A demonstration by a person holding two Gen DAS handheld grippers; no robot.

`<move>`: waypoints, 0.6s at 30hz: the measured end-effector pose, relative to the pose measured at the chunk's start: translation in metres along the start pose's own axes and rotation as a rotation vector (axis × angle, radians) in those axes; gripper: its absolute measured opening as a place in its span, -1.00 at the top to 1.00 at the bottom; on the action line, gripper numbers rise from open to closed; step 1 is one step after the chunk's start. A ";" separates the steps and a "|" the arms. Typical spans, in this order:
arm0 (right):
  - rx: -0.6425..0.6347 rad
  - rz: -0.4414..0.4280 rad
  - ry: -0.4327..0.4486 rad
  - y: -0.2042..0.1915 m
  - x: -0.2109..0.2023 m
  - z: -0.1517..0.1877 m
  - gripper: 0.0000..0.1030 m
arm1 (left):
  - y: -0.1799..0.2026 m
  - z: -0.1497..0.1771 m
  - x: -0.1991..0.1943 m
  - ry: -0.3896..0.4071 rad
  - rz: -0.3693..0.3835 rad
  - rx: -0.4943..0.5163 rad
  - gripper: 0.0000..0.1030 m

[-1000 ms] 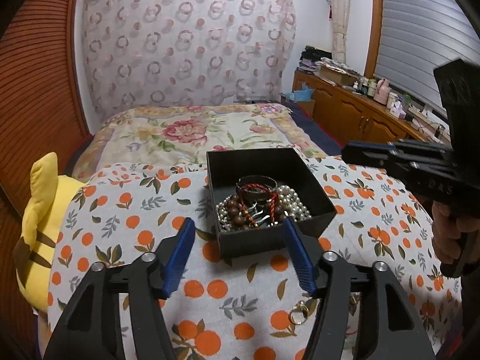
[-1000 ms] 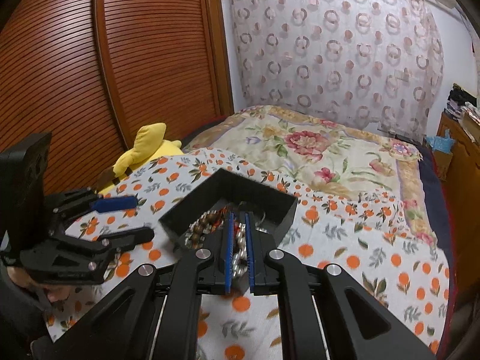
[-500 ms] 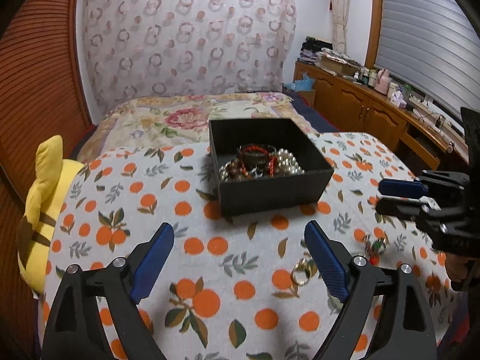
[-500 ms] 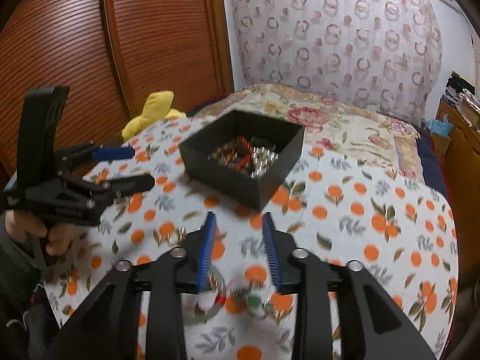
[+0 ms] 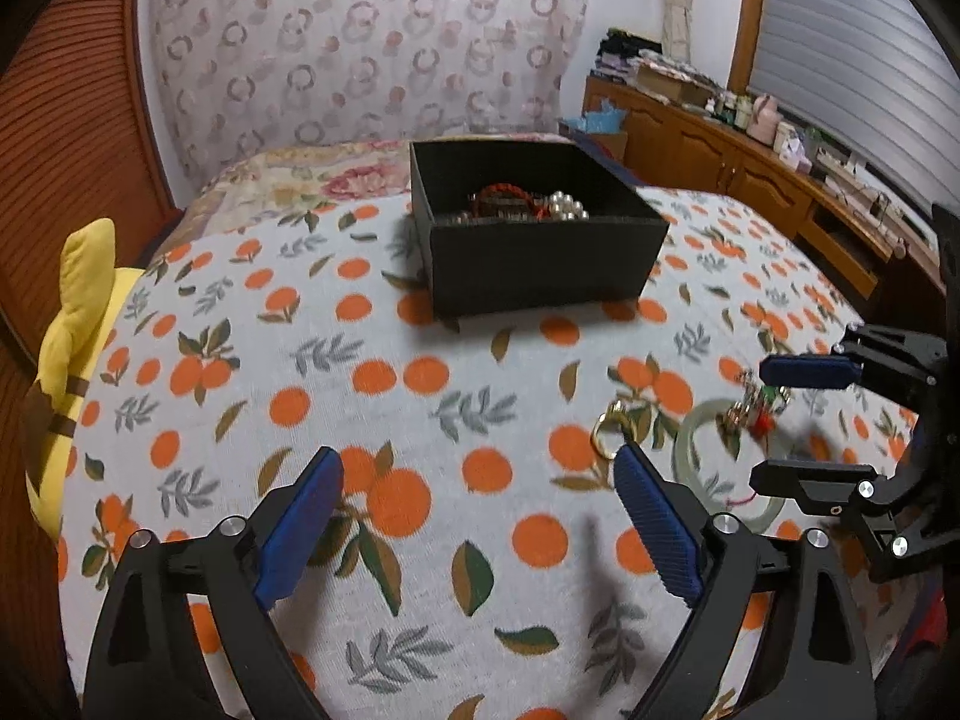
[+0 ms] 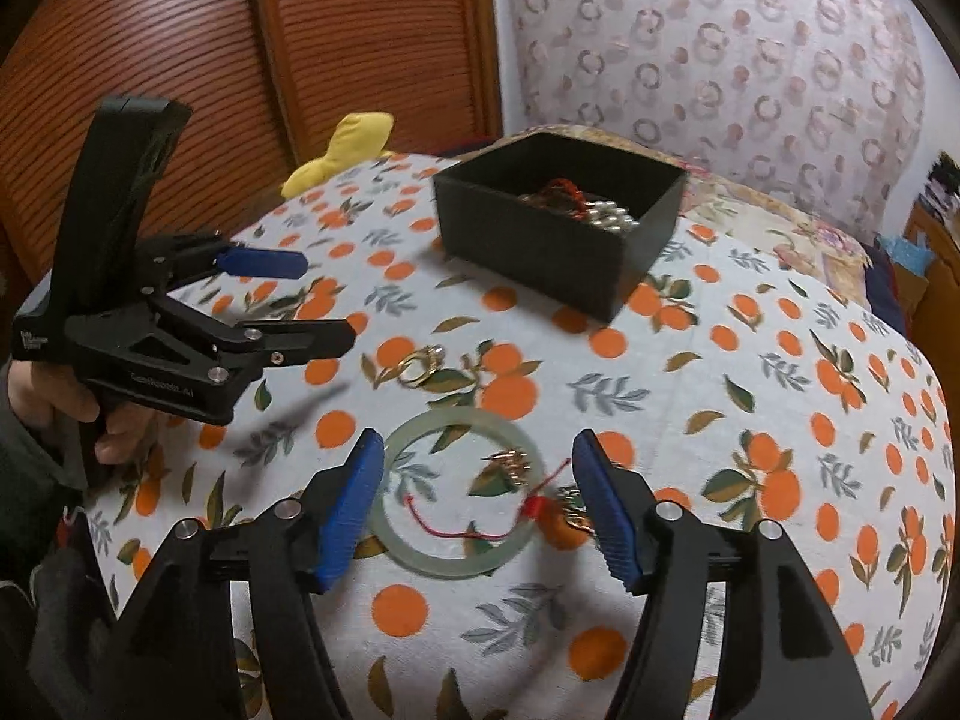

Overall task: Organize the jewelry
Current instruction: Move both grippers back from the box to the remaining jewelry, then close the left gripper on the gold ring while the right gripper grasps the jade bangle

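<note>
Right gripper [image 6: 474,489] spread wide, empty, poised over green bangle [image 6: 459,492] flat on orange-print cloth [image 6: 750,396]. Left gripper [image 5: 477,495] likewise gaping, holding nothing. Just beyond the bangle, gold rings [image 6: 420,367]. Farther back, black box [image 6: 558,228] with pearls and beads inside.

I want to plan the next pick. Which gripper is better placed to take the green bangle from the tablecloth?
Right. The right gripper is open with the green bangle lying directly between its fingers. The left gripper is open too, but faces bare cloth beside it.
</note>
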State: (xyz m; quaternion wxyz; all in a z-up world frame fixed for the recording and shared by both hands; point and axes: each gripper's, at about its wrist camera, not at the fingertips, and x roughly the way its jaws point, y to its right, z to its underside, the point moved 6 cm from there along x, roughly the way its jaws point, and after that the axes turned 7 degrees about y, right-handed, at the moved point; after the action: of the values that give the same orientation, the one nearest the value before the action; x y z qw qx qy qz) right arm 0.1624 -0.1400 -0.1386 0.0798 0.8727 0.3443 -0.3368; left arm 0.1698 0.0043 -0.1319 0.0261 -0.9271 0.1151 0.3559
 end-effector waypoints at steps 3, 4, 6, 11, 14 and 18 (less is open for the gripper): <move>-0.023 -0.015 -0.020 -0.005 0.006 0.001 -0.31 | -0.001 0.005 0.003 -0.019 -0.003 0.009 -0.79; -0.026 -0.014 -0.023 -0.005 0.007 0.001 -0.31 | -0.001 0.006 0.004 -0.025 -0.003 0.009 -0.79; -0.030 -0.014 -0.038 -0.004 0.011 0.002 -0.32 | -0.002 0.008 0.006 -0.035 -0.006 0.009 -0.79; -0.038 -0.026 -0.065 -0.005 0.016 0.006 -0.51 | -0.002 0.010 0.008 -0.044 -0.004 0.011 -0.79; -0.052 -0.030 -0.083 -0.008 0.016 0.010 -0.53 | -0.002 0.011 0.010 -0.053 -0.003 0.003 -0.79; -0.106 -0.002 -0.086 -0.014 0.018 0.015 -0.54 | -0.003 0.012 0.011 -0.055 -0.004 0.005 -0.80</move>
State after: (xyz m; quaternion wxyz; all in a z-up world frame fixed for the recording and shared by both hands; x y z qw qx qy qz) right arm 0.1552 -0.1253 -0.1599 0.1401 0.8517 0.3589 -0.3553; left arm 0.1705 0.0064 -0.1478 0.0323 -0.9171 0.1131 0.3810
